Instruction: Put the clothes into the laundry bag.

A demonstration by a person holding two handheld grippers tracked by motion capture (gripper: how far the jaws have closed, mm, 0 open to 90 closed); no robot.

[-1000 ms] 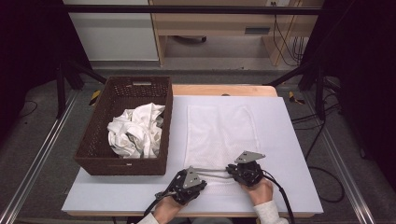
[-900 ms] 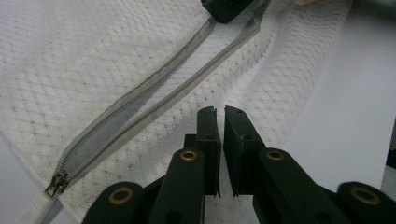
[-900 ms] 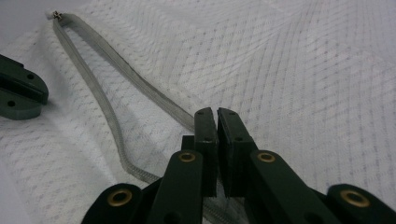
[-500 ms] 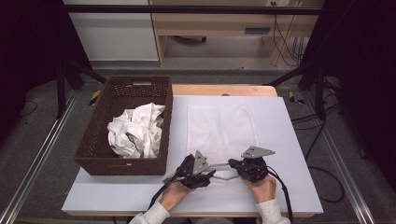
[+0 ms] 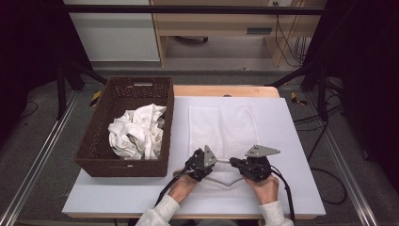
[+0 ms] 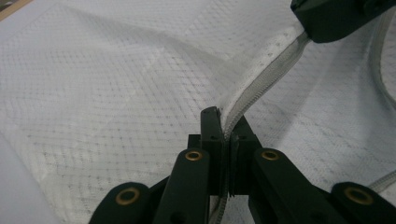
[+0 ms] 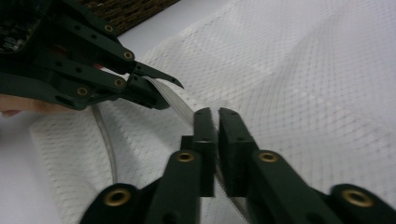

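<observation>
A white mesh laundry bag (image 5: 223, 127) lies flat on the white table, its zippered near edge (image 6: 261, 86) lifted off the surface. My left gripper (image 6: 227, 135) is shut on that zipper edge, its jaws having just closed on it. My right gripper (image 7: 217, 116) faces it and pinches the same zipper tape (image 7: 180, 105) a short way along; its jaws have just eased apart slightly, with the tape still between them. In the high view the left gripper (image 5: 215, 164) and right gripper (image 5: 231, 162) nearly meet over the bag's near end. Each gripper view shows the other gripper just ahead.
A dark wicker basket (image 5: 94, 150) holding crumpled white cloth (image 5: 136, 132) stands at the table's left, close to my left hand. Bare white table (image 5: 291, 141) lies right of the bag. A wooden desk and cables sit behind the table.
My left gripper has moved right and slightly up toward the right gripper, opened on the way and closed again on the zipper edge. The right hand has stayed put.
</observation>
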